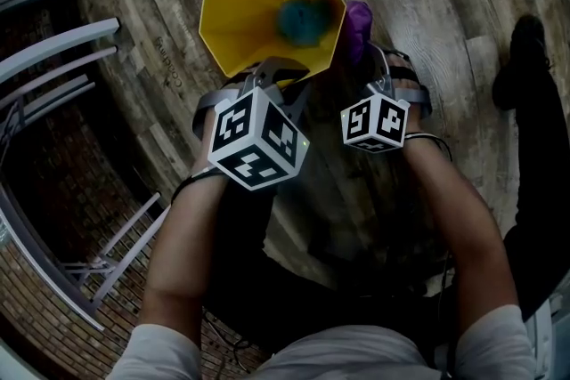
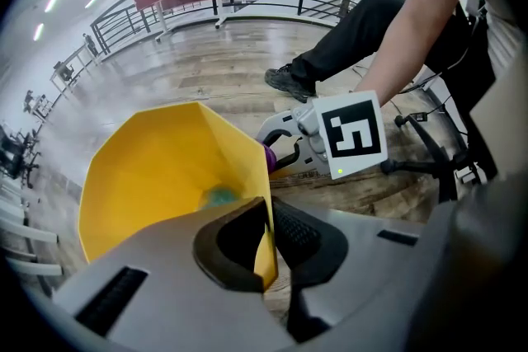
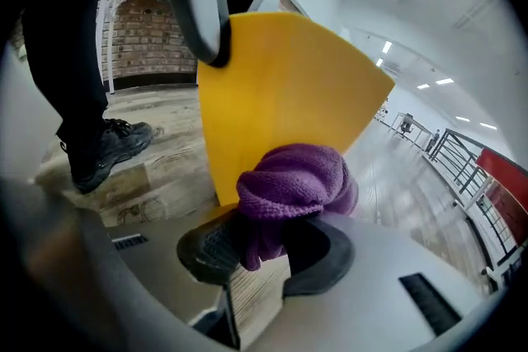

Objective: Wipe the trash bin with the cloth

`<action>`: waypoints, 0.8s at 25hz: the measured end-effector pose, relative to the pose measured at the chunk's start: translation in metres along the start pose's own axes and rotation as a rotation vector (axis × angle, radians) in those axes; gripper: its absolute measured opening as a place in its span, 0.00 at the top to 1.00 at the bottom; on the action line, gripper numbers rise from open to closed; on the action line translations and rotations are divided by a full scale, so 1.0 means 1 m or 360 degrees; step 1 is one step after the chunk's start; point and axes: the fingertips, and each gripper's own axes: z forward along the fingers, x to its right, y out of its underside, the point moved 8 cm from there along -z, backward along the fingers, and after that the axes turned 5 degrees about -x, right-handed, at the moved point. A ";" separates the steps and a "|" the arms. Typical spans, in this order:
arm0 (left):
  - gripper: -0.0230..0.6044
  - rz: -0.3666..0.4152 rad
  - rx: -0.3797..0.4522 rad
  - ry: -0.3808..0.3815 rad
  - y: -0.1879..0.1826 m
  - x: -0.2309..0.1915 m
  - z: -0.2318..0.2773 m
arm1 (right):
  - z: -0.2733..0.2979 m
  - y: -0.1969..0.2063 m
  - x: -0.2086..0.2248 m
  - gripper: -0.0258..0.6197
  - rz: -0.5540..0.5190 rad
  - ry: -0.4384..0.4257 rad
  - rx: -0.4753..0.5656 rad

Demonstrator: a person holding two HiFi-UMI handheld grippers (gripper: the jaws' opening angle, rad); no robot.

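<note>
A yellow faceted trash bin [image 1: 258,4] stands on the wooden floor, with a blurred teal thing [image 1: 303,18] at its bottom. My left gripper [image 2: 268,239] is shut on the near wall of the bin [image 2: 157,177], one jaw inside and one outside the rim. My right gripper [image 3: 264,250] is shut on a bunched purple cloth [image 3: 293,181]. The cloth rests against the outside of the bin's wall [image 3: 280,86]. In the head view the cloth [image 1: 358,24] shows just right of the bin, beyond my right gripper [image 1: 372,71].
A person's black shoe [image 1: 525,49] and dark trouser leg are at the right. Grey metal railing bars [image 1: 53,58] run along the left over a brick wall. A chair base with cables [image 2: 429,144] sits behind my right arm.
</note>
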 end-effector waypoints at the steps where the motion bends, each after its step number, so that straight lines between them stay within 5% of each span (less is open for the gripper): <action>1: 0.94 0.0001 0.0000 0.0000 0.000 0.000 0.000 | 0.005 0.002 -0.002 0.79 -0.0007 -0.0015 -0.0017; 20: 0.94 0.0011 0.0013 -0.0021 -0.001 0.001 -0.004 | 0.092 0.044 -0.023 0.79 -0.0232 -0.0214 -0.0335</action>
